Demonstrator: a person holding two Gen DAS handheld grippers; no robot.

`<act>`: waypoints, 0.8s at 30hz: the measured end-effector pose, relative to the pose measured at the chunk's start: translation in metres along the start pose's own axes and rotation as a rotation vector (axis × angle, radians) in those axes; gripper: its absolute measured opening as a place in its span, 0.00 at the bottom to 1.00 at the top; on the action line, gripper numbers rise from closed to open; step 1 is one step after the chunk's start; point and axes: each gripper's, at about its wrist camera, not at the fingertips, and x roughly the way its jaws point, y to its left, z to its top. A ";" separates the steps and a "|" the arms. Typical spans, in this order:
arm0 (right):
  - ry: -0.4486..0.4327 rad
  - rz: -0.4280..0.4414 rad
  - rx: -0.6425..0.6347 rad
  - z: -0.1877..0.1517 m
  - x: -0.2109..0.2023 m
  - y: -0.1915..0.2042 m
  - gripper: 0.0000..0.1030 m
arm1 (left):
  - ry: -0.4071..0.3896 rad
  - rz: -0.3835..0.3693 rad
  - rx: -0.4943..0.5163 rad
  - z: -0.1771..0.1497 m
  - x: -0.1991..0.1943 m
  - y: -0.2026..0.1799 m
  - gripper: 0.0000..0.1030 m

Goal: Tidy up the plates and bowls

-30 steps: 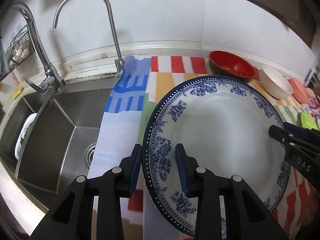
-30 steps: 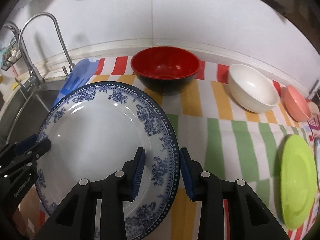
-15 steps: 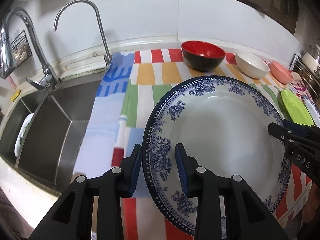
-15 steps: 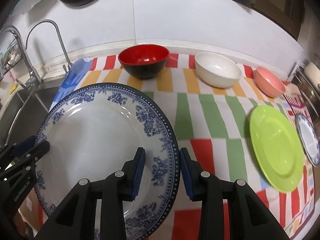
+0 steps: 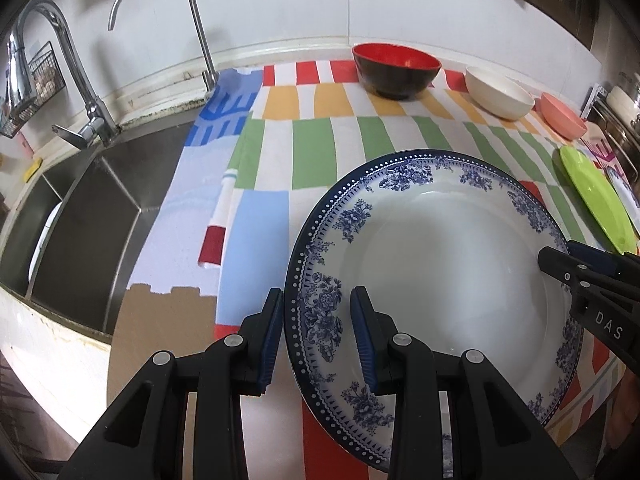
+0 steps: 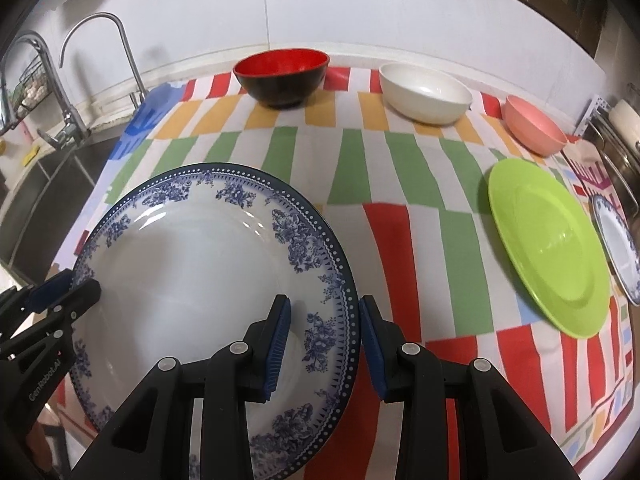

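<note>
**Plate in both grippers, carried along the counter**

Plate (image 5: pixel 440 276), big and white with blue flowers, is up above the striped cloth (image 5: pixel 320 148), and we use it as our landmark.

Left of the plate is the sink (image 5: pixel 92 216) with its taps. On the plate's left rim our left gripper (image 5: pixel 316 336) is clamped, one pad under and one pad on top. On the plate's right rim our right gripper (image 6: pixel 324 344) is clamped the same way. Behind the plate, by the wall, stand the red bowl (image 6: pixel 280 76), the white bowl (image 6: pixel 424 92) and the pink bowl (image 6: pixel 534 126). Right of the plate lies the green plate (image 6: pixel 548 248), and past that a small blue-rimmed plate (image 6: pixel 618 248).

To do this step well, we think both hands should move together and stay level, so the plate does not tip or slip. We should keep the squeeze steady and go slowly toward the other plates.

Compared with a second ago, the plate has come away from the sink and toward the green plate. The bowls now look farther behind it. Our grip has not changed.
</note>
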 end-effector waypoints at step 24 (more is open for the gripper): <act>0.053 -0.013 0.002 -0.010 0.015 0.002 0.36 | 0.040 -0.004 0.027 -0.005 0.013 -0.002 0.34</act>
